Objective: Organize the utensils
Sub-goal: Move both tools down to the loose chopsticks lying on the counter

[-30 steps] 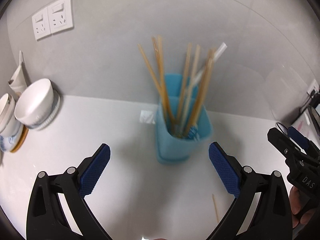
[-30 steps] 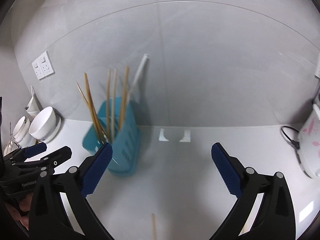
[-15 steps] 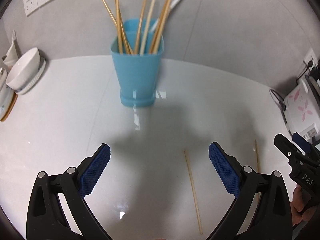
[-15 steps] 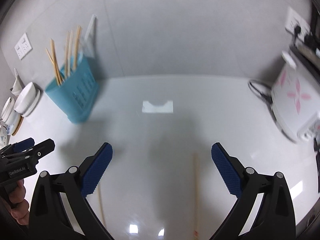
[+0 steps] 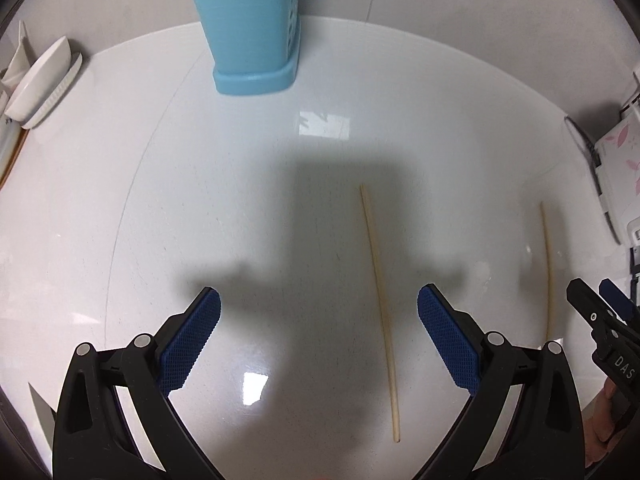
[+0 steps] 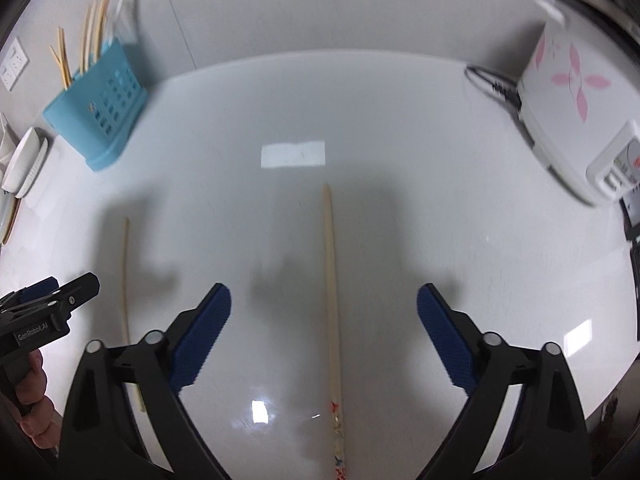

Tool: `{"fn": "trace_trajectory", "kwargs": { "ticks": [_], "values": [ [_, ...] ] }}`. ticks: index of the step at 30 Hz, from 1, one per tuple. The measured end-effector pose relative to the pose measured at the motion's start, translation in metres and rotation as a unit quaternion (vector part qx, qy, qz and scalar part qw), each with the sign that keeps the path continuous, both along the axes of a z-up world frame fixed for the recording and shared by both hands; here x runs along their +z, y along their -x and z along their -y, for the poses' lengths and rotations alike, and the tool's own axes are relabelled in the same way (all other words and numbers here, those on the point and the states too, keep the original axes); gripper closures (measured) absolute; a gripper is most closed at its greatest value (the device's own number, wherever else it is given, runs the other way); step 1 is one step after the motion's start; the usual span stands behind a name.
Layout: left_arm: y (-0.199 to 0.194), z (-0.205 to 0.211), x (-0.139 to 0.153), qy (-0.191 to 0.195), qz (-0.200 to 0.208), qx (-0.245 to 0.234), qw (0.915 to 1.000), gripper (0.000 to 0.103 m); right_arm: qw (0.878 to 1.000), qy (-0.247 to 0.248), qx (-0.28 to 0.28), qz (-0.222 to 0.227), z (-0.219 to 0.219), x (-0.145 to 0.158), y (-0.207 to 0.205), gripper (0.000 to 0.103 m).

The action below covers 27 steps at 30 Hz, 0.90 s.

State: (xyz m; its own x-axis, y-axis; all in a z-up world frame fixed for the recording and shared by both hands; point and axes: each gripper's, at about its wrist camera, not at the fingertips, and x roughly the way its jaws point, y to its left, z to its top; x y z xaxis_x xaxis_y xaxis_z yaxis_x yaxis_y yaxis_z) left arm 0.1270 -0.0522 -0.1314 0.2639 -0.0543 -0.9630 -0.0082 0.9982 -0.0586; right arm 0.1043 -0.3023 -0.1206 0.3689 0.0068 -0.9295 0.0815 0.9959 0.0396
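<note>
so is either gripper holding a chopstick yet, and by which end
Neither. Left gripper and right gripper are both open, each above a chopstick lying on the counter.

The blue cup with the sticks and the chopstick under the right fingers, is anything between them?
Nothing: in the right wrist view only bare white counter lies between the blue holder and that chopstick.

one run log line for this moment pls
phase: approach | left gripper: open over plain chopstick | right gripper: open, just narrowing, over patterned chopstick | blue holder: upright
</note>
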Motion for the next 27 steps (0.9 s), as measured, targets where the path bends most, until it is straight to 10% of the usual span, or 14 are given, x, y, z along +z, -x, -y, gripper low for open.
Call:
{"fn": "trace_trajectory", "kwargs": {
  "ticks": [15, 27],
  "values": [
    [0.012, 0.018, -0.028, -0.035, -0.055, 0.018, 0.9977, 0.022, 0.996, -0.006, 0.006, -0.083, 0.001, -0.027, 0.004, 0.059],
    [0.01, 0.029, -0.02, -0.035, -0.069, 0.002, 0.997, 0.079, 0.991, -0.005, 0.004, -0.136, -0.006, -0.036, 0.011, 0.077]
  ]
}}
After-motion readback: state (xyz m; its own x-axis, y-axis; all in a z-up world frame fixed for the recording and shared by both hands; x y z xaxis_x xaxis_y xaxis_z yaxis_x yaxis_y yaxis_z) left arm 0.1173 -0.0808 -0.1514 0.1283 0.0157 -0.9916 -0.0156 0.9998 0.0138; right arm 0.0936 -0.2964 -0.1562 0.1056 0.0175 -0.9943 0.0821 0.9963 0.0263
